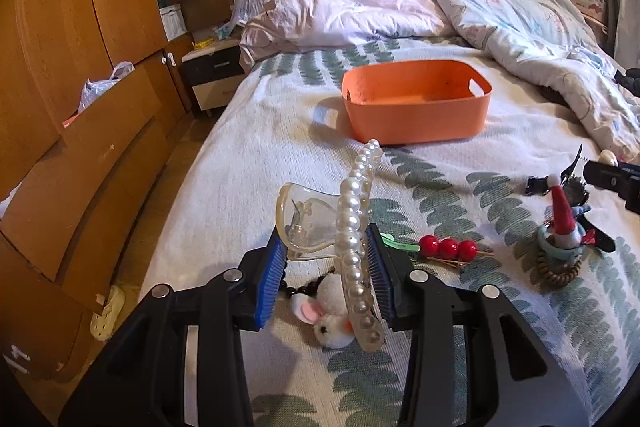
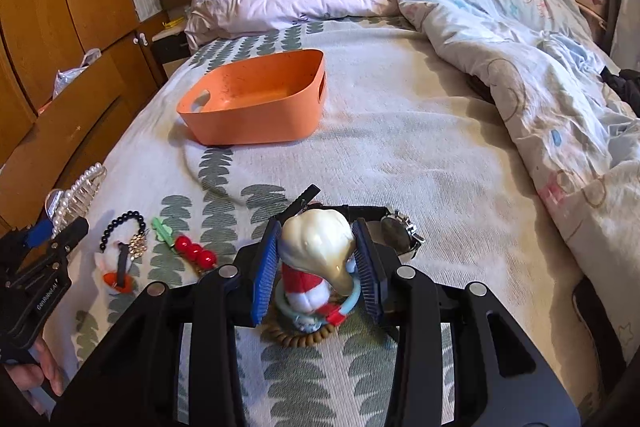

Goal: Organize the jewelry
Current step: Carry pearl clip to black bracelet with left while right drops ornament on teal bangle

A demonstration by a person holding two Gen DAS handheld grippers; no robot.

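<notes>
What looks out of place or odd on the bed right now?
Nothing is damaged or spilled. The orange bin sits askew and looks empty, while the red bead clip and wristwatch lie loose on the bedspread.

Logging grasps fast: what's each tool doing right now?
Left tool: shut on the pearl hair clip.
Right tool: shut on the cream shell clip.
</notes>
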